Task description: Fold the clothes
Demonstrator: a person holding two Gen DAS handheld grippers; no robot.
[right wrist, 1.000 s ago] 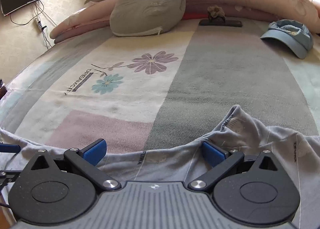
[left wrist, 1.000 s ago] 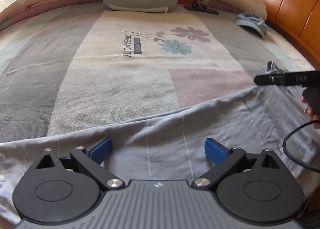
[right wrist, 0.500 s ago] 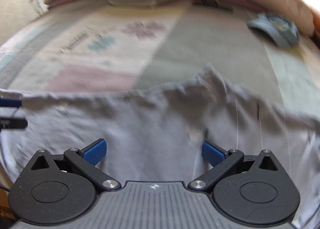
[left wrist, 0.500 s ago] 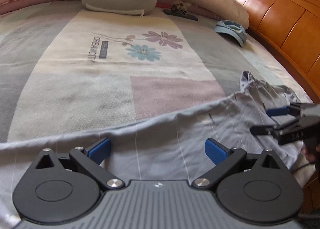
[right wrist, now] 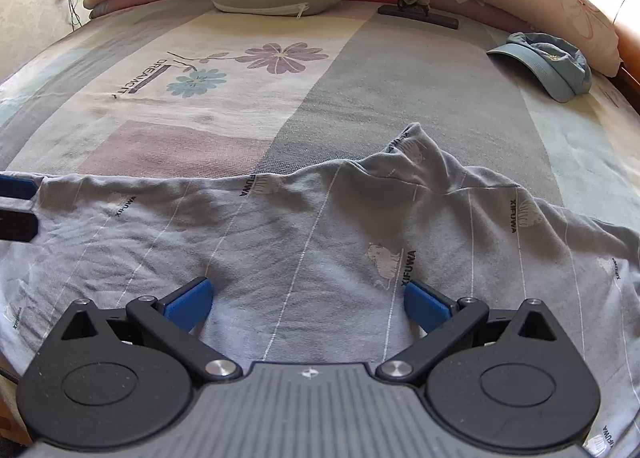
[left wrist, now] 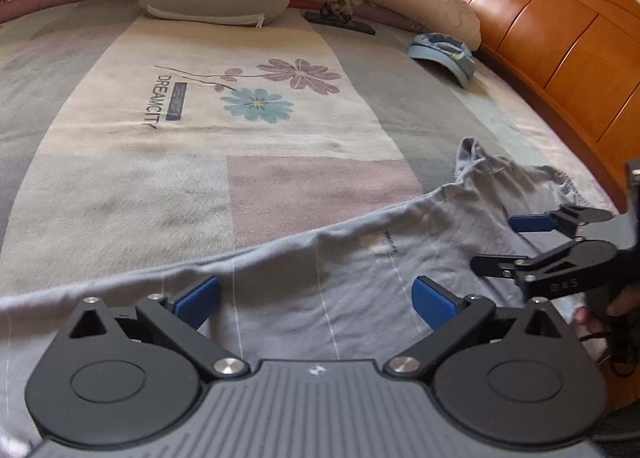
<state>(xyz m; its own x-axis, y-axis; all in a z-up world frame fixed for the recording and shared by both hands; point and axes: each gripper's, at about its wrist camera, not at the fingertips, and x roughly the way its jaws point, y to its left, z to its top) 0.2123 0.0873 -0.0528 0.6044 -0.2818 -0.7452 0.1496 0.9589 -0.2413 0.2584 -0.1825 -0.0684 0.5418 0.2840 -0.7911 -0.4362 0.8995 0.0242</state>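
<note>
Both grippers, the left gripper [left wrist: 316,294] and the right gripper [right wrist: 306,300], hover wide open and empty over the grey garment [right wrist: 320,234] spread along the near edge of the bed [right wrist: 400,98], so folding looks barely begun and next each should pinch an edge.

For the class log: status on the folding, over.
Left tool open, right tool open, both over cloth. Grey garment spread out, unfolded, one bunched peak. Cap far off, nothing obstructing.

Bright daylight, soft shadows, both views sharp, strong fisheye bending toward the edges.
</note>
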